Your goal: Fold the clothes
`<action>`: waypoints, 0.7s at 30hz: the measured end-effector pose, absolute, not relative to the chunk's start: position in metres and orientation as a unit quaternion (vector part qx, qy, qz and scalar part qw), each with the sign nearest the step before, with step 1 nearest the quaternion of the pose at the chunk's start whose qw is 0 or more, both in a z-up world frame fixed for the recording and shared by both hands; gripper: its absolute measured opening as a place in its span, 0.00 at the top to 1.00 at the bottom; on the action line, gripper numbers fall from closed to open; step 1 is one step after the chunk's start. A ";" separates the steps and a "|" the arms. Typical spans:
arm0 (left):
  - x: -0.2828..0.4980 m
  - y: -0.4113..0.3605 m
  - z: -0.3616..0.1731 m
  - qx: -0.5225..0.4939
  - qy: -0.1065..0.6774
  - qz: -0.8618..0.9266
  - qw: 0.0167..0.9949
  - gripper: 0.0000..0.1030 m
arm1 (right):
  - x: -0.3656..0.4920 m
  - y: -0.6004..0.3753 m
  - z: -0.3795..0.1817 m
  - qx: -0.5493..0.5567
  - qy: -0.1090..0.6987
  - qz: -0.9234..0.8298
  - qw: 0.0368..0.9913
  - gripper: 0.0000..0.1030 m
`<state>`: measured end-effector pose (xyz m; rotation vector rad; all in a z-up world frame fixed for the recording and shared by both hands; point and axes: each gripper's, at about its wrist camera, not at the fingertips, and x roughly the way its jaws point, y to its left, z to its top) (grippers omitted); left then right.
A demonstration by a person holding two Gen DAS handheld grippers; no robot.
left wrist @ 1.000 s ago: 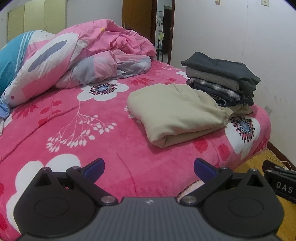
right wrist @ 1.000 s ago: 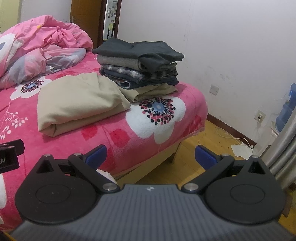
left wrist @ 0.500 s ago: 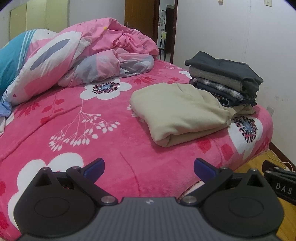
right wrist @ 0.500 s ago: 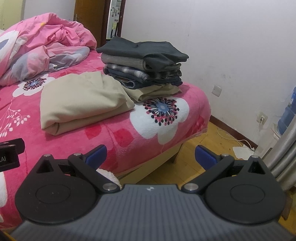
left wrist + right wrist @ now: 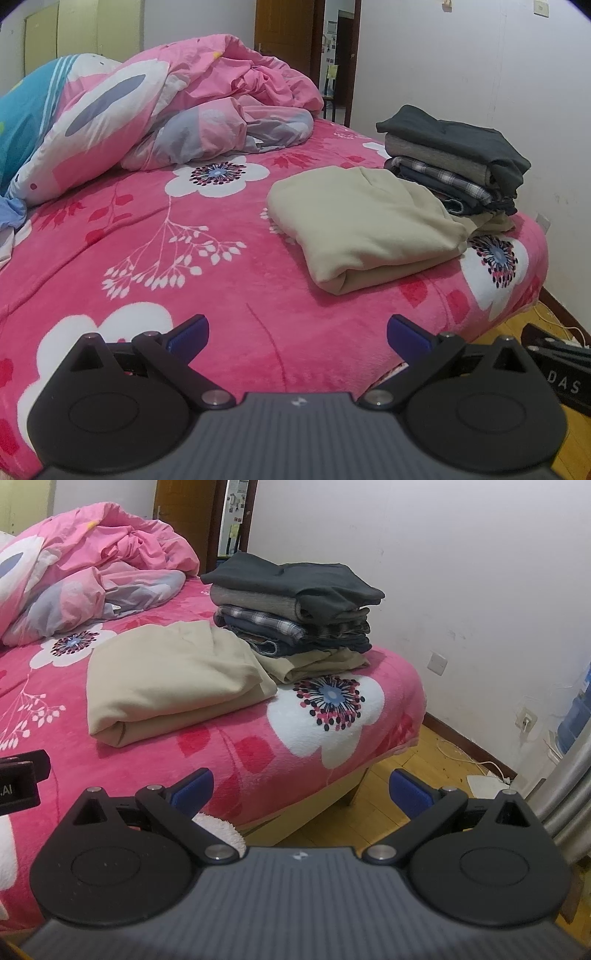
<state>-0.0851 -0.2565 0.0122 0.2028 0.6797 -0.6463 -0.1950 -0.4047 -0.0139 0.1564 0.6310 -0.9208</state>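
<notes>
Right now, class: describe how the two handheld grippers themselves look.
The left gripper and right gripper match: ribbed grey body with a small logo, black round-hubbed linkages with silver pivot pins, blue-padded fingers. White lettering marks the gripper's side.

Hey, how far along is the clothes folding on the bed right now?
Done: a stack of folded clothes sits at the bed's corner, and a beige garment lies folded beside it. In hand: nothing; the left tongs and right tongs are open and empty. Left: probably stacking the beige garment; no unfolded clothes are visible.
</notes>
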 end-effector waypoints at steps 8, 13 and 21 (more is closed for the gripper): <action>-0.084 -0.255 0.011 0.096 0.329 -0.308 0.888 0.00 | -0.194 -0.403 -0.014 0.073 0.301 -0.434 0.846 0.01; -0.083 -0.254 0.011 0.096 0.329 -0.306 0.888 0.00 | -0.193 -0.403 -0.014 0.074 0.300 -0.432 0.847 0.01; -0.084 -0.255 0.010 0.097 0.331 -0.306 0.888 0.00 | -0.192 -0.403 -0.016 0.075 0.302 -0.431 0.847 0.01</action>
